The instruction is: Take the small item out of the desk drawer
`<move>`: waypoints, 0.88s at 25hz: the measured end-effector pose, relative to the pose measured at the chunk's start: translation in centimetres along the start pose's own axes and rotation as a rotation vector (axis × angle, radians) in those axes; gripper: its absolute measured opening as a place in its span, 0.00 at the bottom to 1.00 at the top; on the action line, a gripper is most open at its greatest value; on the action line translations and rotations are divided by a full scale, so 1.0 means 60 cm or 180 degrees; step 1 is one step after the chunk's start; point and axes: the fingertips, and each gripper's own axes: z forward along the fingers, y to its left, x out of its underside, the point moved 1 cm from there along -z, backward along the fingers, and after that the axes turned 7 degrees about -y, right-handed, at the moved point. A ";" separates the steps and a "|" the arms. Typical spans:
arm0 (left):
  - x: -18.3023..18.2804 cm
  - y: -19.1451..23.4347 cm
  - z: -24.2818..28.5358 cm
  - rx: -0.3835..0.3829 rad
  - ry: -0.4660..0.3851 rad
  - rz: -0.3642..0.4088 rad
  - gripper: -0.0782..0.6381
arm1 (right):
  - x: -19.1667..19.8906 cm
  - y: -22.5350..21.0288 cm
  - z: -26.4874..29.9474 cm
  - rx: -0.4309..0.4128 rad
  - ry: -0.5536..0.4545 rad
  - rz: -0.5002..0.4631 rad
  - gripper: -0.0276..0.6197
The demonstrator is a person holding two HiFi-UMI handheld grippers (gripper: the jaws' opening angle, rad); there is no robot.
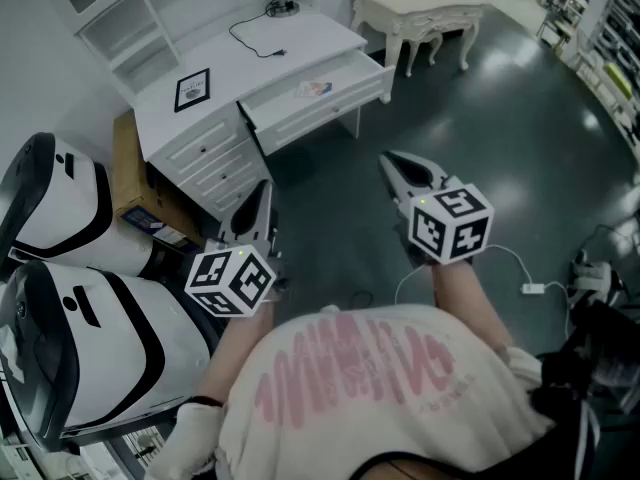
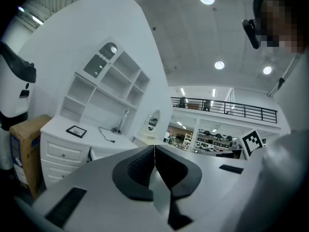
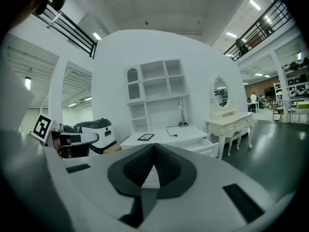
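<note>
Soft pink-printed shirt cloth [image 1: 370,388] sits nearest; beyond it the smooth grey plastic left claw [image 1: 262,193] and right claw [image 1: 394,165] are both closed on nothing, well apart from the white painted table [image 1: 285,56]. Its open white drawer [image 1: 340,98] holds a small flat item [image 1: 314,89], perhaps paper. Hard closed tips could shove it deeper.
</note>
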 end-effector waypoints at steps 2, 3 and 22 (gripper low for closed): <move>-0.006 0.013 0.007 0.0022 0.0000 -0.0006 0.15 | -0.002 0.002 0.016 0.0010 -0.0006 0.0003 0.07; -0.009 0.019 0.011 0.0034 -0.0002 -0.0010 0.15 | -0.004 0.003 0.023 0.0018 -0.0011 0.0005 0.07; 0.036 0.130 0.113 0.0160 0.0193 -0.0239 0.15 | 0.056 -0.102 0.177 0.0172 0.0146 0.0422 0.07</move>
